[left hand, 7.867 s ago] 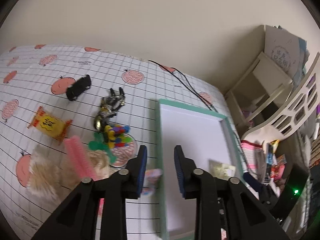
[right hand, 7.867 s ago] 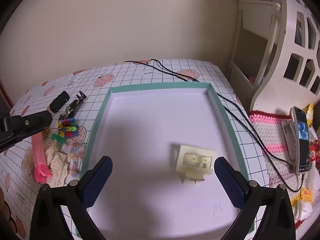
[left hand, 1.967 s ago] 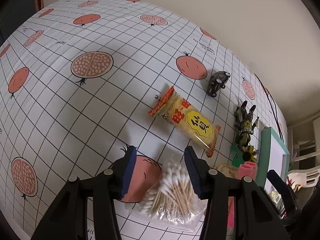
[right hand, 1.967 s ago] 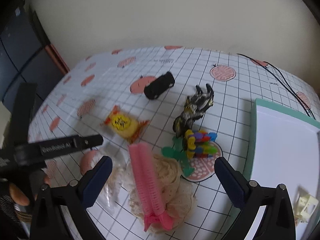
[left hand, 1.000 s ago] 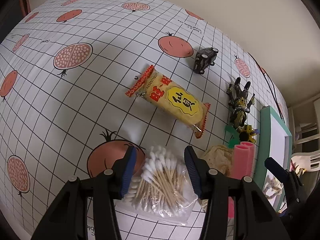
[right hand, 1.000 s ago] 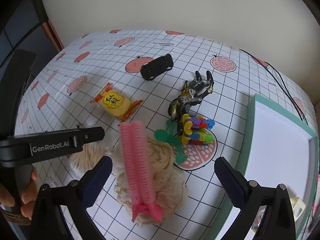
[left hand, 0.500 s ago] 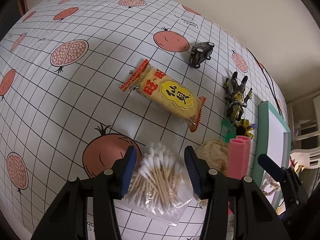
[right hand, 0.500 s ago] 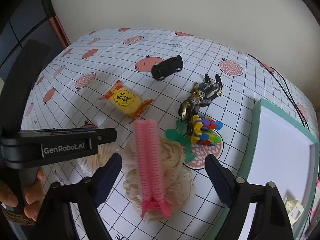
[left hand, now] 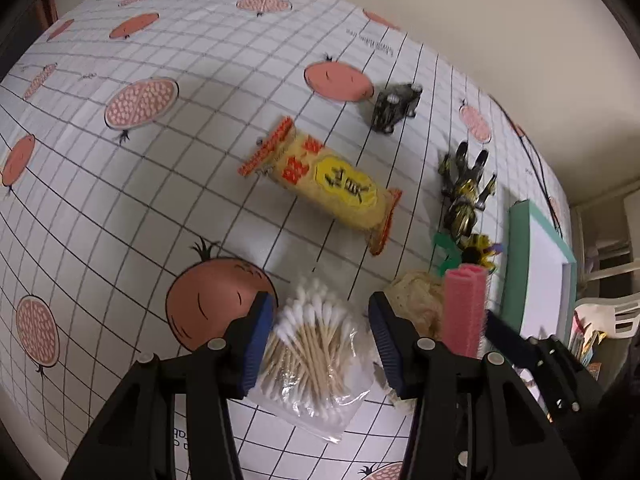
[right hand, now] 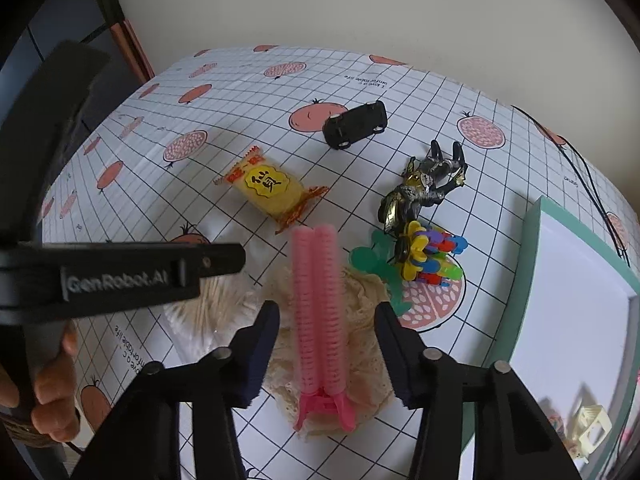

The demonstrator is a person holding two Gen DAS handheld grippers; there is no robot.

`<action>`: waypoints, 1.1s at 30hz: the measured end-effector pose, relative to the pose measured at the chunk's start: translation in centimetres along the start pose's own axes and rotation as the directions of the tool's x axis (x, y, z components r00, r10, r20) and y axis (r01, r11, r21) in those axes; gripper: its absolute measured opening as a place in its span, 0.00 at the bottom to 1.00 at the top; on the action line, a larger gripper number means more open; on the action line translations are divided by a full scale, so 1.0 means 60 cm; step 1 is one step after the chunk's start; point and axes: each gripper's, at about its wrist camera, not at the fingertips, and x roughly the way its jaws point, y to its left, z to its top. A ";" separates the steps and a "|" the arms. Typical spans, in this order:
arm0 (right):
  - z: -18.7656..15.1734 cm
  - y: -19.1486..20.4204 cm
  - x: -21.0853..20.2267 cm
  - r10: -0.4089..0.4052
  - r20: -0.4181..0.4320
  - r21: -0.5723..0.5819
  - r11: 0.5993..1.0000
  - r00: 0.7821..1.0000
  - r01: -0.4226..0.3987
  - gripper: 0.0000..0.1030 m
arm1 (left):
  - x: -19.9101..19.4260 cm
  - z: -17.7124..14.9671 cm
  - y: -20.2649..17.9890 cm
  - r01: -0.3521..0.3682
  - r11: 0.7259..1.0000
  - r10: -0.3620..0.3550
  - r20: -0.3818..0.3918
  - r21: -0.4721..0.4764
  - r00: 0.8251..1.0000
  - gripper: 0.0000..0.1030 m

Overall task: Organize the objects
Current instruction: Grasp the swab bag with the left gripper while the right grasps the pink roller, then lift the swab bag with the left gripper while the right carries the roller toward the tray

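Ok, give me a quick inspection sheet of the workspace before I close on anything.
Surface: gridded tablecloth with fruit prints.
Job's things: bag of cotton swabs, pink hair clip on lace cloth, snack packet, black toy car, robot figure, coloured pegs, teal-rimmed tray.
Clutter: nothing seen.
Grippers: left gripper open, astride the swabs; right gripper open, astride the clip.
Cables: black cable past the tray.
Surroundings: beige wall.

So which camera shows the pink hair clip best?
The right wrist view: the whole clip lies between the open right tool, from ridges to handles. The left wrist view shows only its end, partly hidden.
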 end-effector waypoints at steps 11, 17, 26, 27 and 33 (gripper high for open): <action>-0.004 -0.001 0.008 0.018 -0.012 -0.009 1.000 1.000 -0.018 0.29 | 0.023 -0.004 -0.018 -0.036 0.997 0.040 -0.060 0.069 0.997 0.49; -0.003 -0.005 0.004 0.031 -0.007 0.002 1.000 0.999 -0.031 0.28 | 0.032 -0.007 -0.027 -0.056 0.993 0.063 -0.069 0.102 0.996 0.49; 0.002 -0.012 -0.014 0.033 0.008 0.015 0.999 0.999 -0.033 0.28 | 0.038 -0.004 -0.034 -0.065 0.990 0.073 -0.062 0.123 0.995 0.38; 0.002 -0.013 -0.016 0.034 0.010 0.017 0.999 0.999 -0.034 0.28 | 0.037 -0.003 -0.033 -0.063 0.991 0.071 -0.061 0.120 0.996 0.36; 0.006 -0.018 -0.033 0.036 0.025 0.022 0.999 0.999 -0.036 0.28 | 0.014 -0.005 -0.015 -0.054 0.992 0.059 -0.045 0.110 0.997 0.33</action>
